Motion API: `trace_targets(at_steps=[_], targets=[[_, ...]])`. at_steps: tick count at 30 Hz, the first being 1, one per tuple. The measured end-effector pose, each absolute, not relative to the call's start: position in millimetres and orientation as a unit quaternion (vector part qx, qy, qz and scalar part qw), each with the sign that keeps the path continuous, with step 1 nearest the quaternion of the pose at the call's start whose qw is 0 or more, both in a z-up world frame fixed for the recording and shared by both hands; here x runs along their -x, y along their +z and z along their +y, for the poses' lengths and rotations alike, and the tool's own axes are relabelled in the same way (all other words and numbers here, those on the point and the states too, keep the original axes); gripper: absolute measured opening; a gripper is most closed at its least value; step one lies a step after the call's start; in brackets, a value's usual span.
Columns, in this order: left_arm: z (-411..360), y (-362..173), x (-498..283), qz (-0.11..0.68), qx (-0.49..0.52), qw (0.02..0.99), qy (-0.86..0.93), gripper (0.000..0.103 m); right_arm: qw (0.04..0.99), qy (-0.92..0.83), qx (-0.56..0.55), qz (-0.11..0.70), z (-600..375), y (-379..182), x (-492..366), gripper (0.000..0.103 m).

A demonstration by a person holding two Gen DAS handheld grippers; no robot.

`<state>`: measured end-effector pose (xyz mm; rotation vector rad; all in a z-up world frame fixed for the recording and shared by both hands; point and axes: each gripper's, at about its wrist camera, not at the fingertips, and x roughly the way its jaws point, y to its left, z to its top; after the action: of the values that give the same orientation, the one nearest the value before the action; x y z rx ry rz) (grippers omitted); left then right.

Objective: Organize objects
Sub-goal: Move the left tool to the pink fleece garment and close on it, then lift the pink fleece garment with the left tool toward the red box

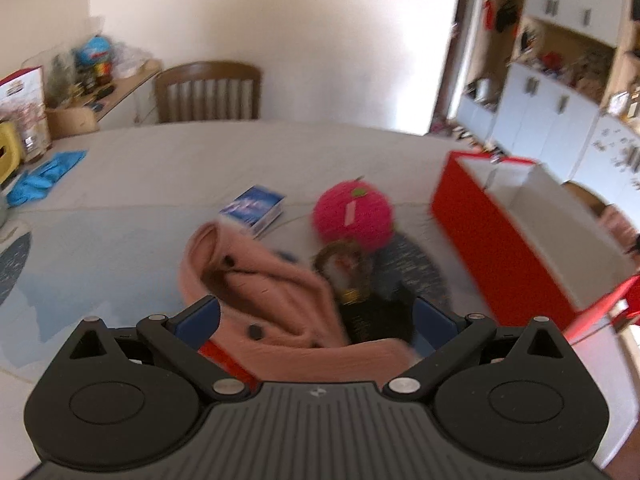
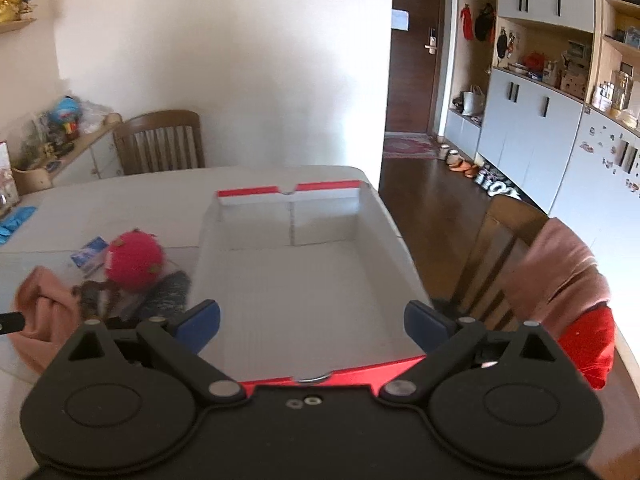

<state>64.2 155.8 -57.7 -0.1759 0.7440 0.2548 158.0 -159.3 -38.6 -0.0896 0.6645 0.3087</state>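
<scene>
A pile lies on the table: a pink fuzzy garment (image 1: 260, 300) with dark buttons, a bright pink knitted hat (image 1: 354, 216), a brown-rimmed object (image 1: 340, 260), a dark speckled cloth (image 1: 412, 268) and a small blue book (image 1: 256, 208). My left gripper (image 1: 316, 320) hangs open just above the pink garment, its blue pads on either side. The red box (image 2: 288, 192) with a white inside stands to the right of the pile, with nothing in it. My right gripper (image 2: 312, 322) is open over the box's near end. The pile shows at the left: hat (image 2: 134, 260), garment (image 2: 44, 300).
A wooden chair (image 1: 208, 92) stands at the table's far side. Another chair (image 2: 492, 256) at the right carries pink and red cloth (image 2: 560, 280). A blue cloth (image 1: 44, 176) and a printed carton (image 1: 24, 112) sit at the far left. Cabinets line the right wall.
</scene>
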Motion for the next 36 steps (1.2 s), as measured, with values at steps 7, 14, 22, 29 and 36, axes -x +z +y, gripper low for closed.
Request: trace_targets(at_steps=[7,14,22,29,36], targets=[[177,-76,-75,0.385,0.105,0.899,0.18,0.103,0.927,0.147,0.066,0.339,-177,-54,-192,0.096],[184,-95,-98,0.432,0.121,0.872,0.195,0.103,0.914,0.149,0.08,0.369,-193,-70,-234,0.09],[188,-116,-118,0.469,0.135,0.844,0.223,0.103,0.895,0.154,0.083,0.41,-209,-87,-261,0.071],[183,-120,-120,0.47,0.133,0.841,0.233,0.088,0.882,0.175,0.088,0.429,-214,-95,-275,0.054],[173,-115,-120,0.468,0.113,0.846,0.23,0.054,0.871,0.194,0.089,0.441,-216,-99,-282,0.032]])
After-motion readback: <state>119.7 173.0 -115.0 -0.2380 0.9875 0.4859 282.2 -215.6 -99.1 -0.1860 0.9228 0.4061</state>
